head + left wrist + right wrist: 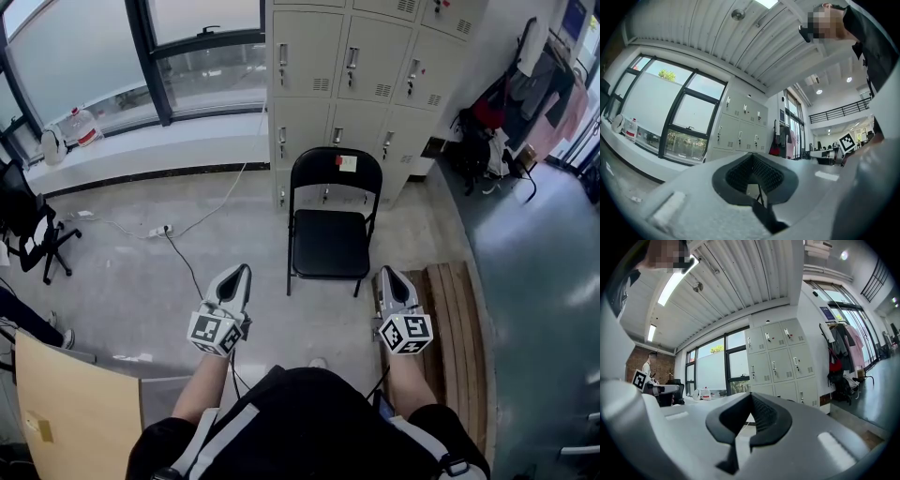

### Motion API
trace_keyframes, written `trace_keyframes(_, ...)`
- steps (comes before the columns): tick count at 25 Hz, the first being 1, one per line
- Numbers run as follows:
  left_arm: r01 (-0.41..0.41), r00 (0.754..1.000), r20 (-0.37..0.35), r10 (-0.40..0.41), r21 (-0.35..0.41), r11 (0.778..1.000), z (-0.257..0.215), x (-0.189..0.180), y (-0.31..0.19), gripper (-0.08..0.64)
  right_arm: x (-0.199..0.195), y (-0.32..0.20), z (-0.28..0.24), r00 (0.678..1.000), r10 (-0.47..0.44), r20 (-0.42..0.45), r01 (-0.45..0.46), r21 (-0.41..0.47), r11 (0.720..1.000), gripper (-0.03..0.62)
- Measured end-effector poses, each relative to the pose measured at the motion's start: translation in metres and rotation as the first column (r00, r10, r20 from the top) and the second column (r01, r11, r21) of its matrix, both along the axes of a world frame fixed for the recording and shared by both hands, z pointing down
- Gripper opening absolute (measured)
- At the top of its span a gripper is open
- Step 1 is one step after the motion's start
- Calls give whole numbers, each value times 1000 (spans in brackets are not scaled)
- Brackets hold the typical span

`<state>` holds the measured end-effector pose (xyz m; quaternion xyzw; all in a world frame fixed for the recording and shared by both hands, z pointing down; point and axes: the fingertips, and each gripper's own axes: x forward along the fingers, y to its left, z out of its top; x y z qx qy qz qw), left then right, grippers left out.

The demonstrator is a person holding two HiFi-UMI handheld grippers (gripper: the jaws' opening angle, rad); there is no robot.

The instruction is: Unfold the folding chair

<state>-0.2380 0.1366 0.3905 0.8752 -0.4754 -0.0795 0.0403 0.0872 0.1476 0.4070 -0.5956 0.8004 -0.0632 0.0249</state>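
I see lockers (356, 66) behind, slatted wood board (459, 337) right, cable (187, 267) left. Folding chair (330, 239) stands open before lockers. Left gripper (244, 270), right gripper (385, 273): jaws pressed together, empty, clear of chair.

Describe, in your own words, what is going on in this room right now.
A person holds two grippers. The left gripper and the right gripper both have their fingers shut on nothing. They point toward the black folding chair without touching it. The chair already stands unfolded, seat down, on the floor in front of the grey lockers.
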Motion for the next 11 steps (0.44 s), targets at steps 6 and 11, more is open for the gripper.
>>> trace_keyframes(6,16,1000,9,-16,-12,1000,8,-7,4,0,1,-3,12,1000,-22,-21,22,-16,1000,3)
trace_keyframes(11,21,1000,10,-20,-10,1000,8,-12,1,0,3,-9,21,999,-22,-32,21,-35,999,3)
